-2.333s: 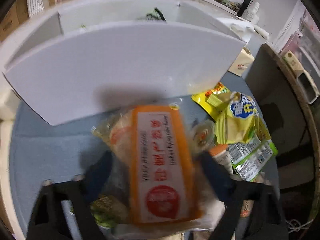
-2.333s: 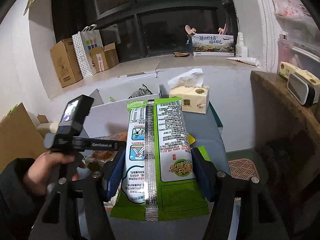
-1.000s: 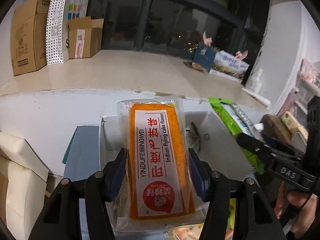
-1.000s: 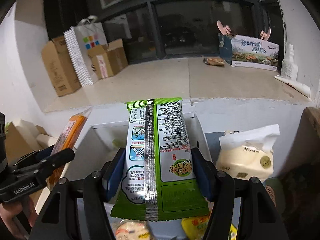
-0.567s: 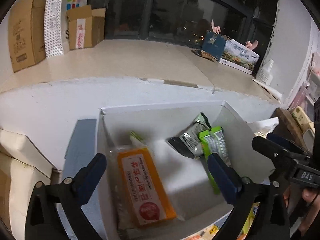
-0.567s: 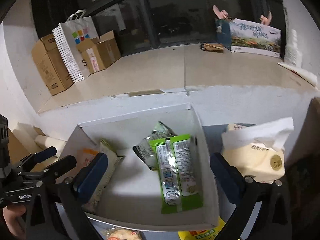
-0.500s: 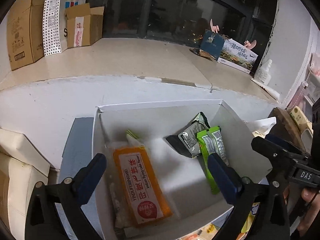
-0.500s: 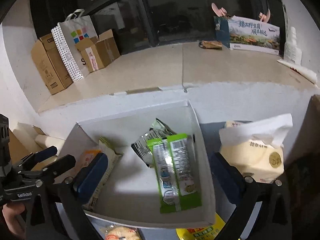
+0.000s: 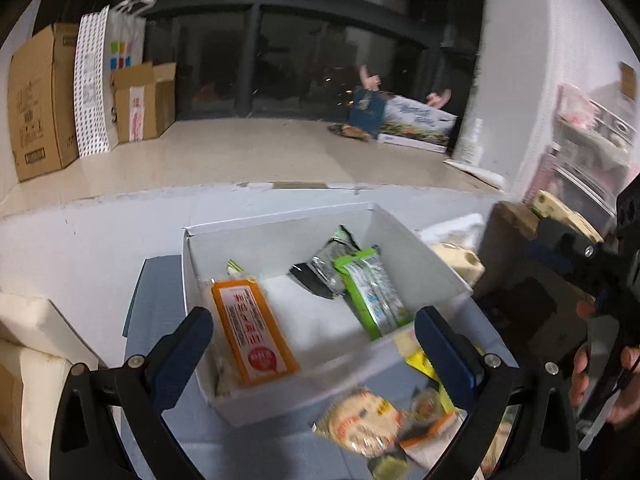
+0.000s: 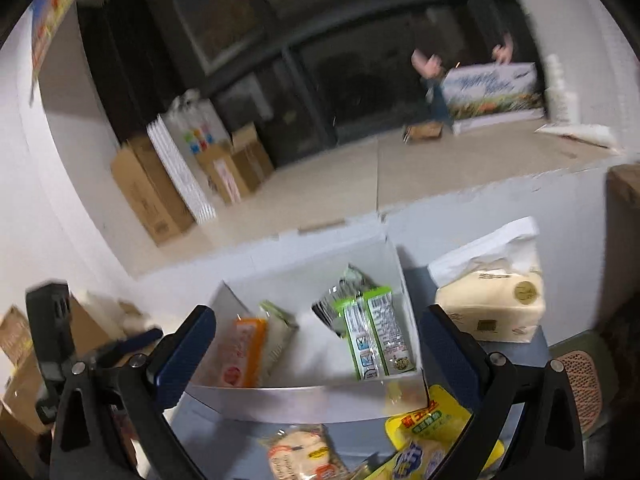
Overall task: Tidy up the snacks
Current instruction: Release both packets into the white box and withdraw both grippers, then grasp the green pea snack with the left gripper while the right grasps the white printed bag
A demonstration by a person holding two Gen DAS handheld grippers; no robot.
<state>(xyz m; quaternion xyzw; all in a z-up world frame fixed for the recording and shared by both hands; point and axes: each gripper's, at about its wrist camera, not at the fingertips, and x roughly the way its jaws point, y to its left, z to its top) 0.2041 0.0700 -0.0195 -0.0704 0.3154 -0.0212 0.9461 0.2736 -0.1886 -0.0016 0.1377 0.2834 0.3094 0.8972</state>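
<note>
A white box point(image 9: 280, 394) stands on the blue-grey table. Inside lie an orange cake pack point(image 9: 252, 332), a green snack pack point(image 9: 372, 294) and a dark silver pouch point(image 9: 324, 272). The box point(image 10: 304, 400) also shows in the right wrist view, with the orange pack point(image 10: 242, 354) and green pack point(image 10: 376, 332). My left gripper point(image 9: 316, 344) is open and empty, held back above the box's front edge. My right gripper point(image 10: 316, 348) is open and empty, also above the front edge. Loose snacks point(image 9: 360, 420) lie in front of the box, among them a yellow bag point(image 10: 436, 428).
A tissue pack point(image 10: 492, 300) stands right of the box. Cardboard boxes point(image 9: 36, 96) and a dotted bag point(image 9: 92, 80) sit on the ledge behind. A brown cabinet point(image 9: 532, 280) is at the right. The right gripper held by a hand point(image 9: 592, 280) shows in the left wrist view.
Both grippers opened and dropped their packs into the box: the orange pack on the left, the green pack on the right. Both have since pulled back toward the near edge.
</note>
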